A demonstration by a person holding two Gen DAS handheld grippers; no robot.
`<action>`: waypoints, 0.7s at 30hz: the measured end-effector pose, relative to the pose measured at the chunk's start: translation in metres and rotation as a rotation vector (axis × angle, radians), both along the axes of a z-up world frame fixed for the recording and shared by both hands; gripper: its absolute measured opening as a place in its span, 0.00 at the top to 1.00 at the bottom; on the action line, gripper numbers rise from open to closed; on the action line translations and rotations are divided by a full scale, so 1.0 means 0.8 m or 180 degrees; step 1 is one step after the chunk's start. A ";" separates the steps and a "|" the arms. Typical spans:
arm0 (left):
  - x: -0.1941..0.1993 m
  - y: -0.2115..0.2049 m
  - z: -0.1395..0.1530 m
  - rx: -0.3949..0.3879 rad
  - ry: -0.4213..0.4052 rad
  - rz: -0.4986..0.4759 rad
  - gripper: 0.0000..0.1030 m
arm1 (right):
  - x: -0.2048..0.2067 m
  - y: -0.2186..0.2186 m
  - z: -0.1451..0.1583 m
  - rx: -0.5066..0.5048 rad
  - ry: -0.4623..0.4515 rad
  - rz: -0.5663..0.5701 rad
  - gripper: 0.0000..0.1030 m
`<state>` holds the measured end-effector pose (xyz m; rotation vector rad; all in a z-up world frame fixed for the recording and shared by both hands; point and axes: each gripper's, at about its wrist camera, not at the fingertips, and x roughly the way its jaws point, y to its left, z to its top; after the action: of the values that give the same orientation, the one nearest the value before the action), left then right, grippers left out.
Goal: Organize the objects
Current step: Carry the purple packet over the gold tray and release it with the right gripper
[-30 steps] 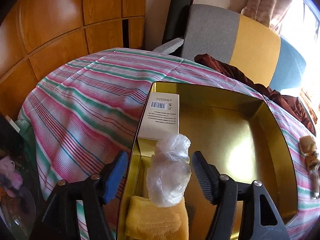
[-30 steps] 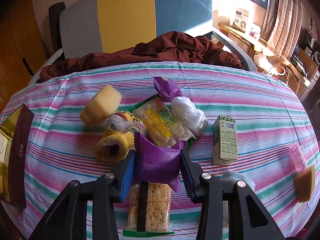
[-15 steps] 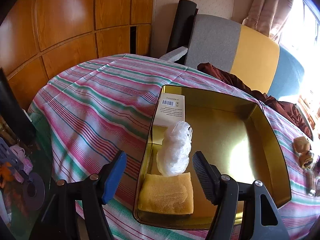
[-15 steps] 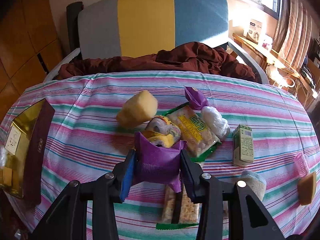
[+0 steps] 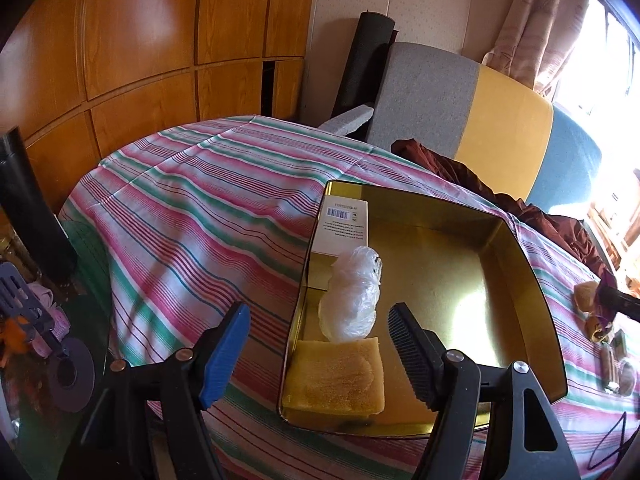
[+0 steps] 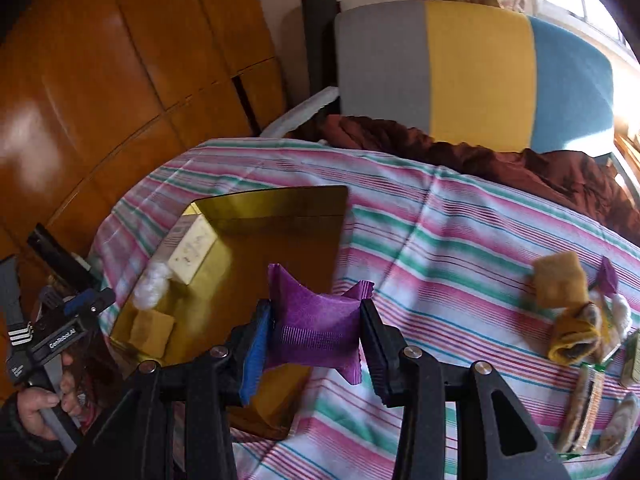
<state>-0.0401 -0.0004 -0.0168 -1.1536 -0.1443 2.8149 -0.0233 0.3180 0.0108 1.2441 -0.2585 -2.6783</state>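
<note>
My right claw (image 6: 316,334) is clamped on a purple packet (image 6: 316,324), pads pressed into both its sides, and holds it above the near right edge of the gold tin (image 5: 516,280). My left claw (image 5: 316,348) stands open with nothing in it, hanging over the tin's near left corner; its jaws have just been opening a little more.

The tin sits on the striped bench (image 5: 192,208). Along its left wall lie a white box (image 5: 344,228), a clear bag (image 5: 354,296) and a yellow sponge (image 5: 338,372), each touching the next. The rest of the tin floor is bare. To the right on the bench lie a sponge block (image 6: 558,284), a rolled cloth (image 6: 574,334), crackers (image 6: 584,408) and other small wrapped things I cannot make out. A chair (image 6: 476,72) with a brown cloth (image 6: 500,164) stands behind the bench.

A second ago the packet hung over that heap, with the tin far off at the left edge of the right view; now the tin is straight ahead. In the left view the bag was between my jaws; now it lies beyond them and more of the tin shows.

The tin's raised wall is the only edge between packet and floor.
</note>
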 end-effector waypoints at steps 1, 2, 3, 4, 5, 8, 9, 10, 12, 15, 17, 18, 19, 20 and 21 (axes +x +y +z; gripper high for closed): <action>0.001 -0.004 0.001 0.0006 0.0007 0.0022 0.30 | -0.006 -0.019 -0.004 -0.0011 -0.0034 0.0106 0.58; 0.002 -0.009 0.001 0.0014 0.0013 0.0047 0.30 | -0.011 -0.038 -0.009 -0.0024 -0.0072 0.0200 0.58; 0.003 -0.014 0.002 0.0021 0.0019 0.0071 0.30 | -0.016 -0.056 -0.014 -0.0032 -0.0109 0.0290 0.58; 0.003 -0.019 0.002 0.0025 0.0024 0.0094 0.30 | -0.020 -0.075 -0.020 -0.0026 -0.0148 0.0379 0.58; 0.004 -0.023 0.002 0.0027 0.0025 0.0122 0.30 | -0.025 -0.092 -0.027 -0.0021 -0.0192 0.0462 0.58; 0.004 -0.036 -0.002 0.0065 -0.0003 0.0194 0.29 | -0.032 -0.131 -0.049 -0.0034 -0.0347 0.0631 0.58; 0.004 -0.040 -0.003 0.0077 -0.0014 0.0208 0.29 | -0.035 -0.142 -0.055 -0.0033 -0.0391 0.0659 0.58; 0.004 -0.042 -0.005 0.0090 -0.0024 0.0221 0.29 | -0.037 -0.152 -0.062 -0.0053 -0.0436 0.0696 0.57; 0.004 -0.046 -0.008 0.0110 -0.0044 0.0228 0.28 | -0.040 -0.168 -0.072 -0.0085 -0.0512 0.0760 0.54; 0.003 -0.048 -0.013 0.0132 -0.0082 0.0226 0.28 | -0.043 -0.184 -0.085 -0.0154 -0.0637 0.0860 0.48; 0.004 -0.048 -0.014 0.0145 -0.0090 0.0217 0.28 | -0.042 -0.188 -0.091 -0.0215 -0.0712 0.0922 0.48; 0.004 -0.048 -0.015 0.0144 -0.0087 0.0212 0.28 | -0.040 -0.189 -0.093 -0.0254 -0.0742 0.0942 0.48; 0.005 -0.047 -0.015 0.0141 -0.0083 0.0206 0.27 | -0.039 -0.189 -0.094 -0.0276 -0.0745 0.0939 0.47; 0.005 -0.047 -0.014 0.0137 -0.0076 0.0196 0.26 | -0.038 -0.187 -0.094 -0.0279 -0.0736 0.0924 0.46; 0.005 -0.046 -0.014 0.0130 -0.0068 0.0187 0.25 | -0.035 -0.185 -0.092 -0.0286 -0.0729 0.0907 0.43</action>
<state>-0.0358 -0.0368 -0.0280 -1.1899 -0.2398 2.8367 -0.0513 0.1700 -0.0629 1.4398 -0.2110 -2.2642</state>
